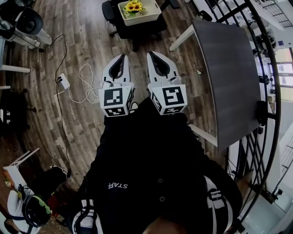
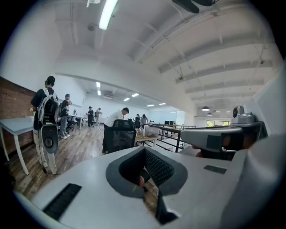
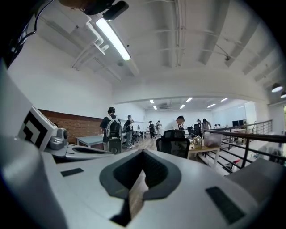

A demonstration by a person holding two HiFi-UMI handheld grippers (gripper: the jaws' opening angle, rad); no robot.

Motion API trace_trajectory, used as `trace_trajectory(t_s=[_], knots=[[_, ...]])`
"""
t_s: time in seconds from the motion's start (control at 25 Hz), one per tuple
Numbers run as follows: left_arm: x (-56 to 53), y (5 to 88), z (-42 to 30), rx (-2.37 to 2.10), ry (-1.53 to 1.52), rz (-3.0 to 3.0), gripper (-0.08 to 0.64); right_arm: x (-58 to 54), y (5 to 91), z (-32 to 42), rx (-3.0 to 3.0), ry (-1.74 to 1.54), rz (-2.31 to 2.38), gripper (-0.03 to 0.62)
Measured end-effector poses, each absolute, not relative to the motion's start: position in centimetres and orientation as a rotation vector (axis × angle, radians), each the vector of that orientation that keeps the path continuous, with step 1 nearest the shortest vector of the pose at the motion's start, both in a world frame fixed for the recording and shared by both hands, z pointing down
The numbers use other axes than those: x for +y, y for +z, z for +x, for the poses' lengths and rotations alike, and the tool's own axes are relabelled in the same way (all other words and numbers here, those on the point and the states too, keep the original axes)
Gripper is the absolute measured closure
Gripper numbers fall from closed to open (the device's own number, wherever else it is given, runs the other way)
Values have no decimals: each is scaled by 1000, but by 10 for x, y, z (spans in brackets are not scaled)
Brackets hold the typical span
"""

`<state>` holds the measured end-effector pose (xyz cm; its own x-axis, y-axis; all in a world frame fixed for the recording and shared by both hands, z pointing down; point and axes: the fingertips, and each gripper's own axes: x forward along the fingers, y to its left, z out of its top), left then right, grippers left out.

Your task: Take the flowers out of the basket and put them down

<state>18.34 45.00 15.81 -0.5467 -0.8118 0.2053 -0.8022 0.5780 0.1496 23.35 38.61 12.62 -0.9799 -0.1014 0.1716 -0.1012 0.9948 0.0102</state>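
Note:
A cream basket (image 1: 139, 12) with yellow flowers (image 1: 134, 6) stands on a dark seat far ahead, at the top of the head view. My left gripper (image 1: 121, 57) and right gripper (image 1: 152, 54) are held side by side close to the person's chest, well short of the basket. Both point forward over the wooden floor. Both are shut with nothing between their jaws. The left gripper view shows its own shut jaws (image 2: 145, 150) aimed level across the room. My right gripper (image 3: 144, 154) looks out the same way. Neither gripper view shows the flowers clearly.
A long grey table (image 1: 229, 77) stands to the right, beside a black railing (image 1: 270, 91). A white power strip with a cable (image 1: 64, 82) lies on the floor to the left. Several people and a black chair (image 2: 119, 136) are far across the room.

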Motion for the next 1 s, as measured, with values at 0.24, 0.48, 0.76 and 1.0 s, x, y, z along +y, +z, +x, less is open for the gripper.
trace_trajectory(t_s=[0.24, 0.48, 0.76, 1.0], knots=[[446, 177, 153, -2540, -66, 1288, 560, 379, 147, 203, -2915, -6, 113, 580], [426, 204, 118, -2512, -57, 1240, 560, 351, 169, 164, -2888, 13, 98, 580], [373, 215, 32, -2536, -48, 1181, 560, 285, 178, 77, -2911, 65, 73, 580], [299, 218, -51, -2538, -53, 1154, 560, 205, 186, -1, -2884, 72, 71, 580]])
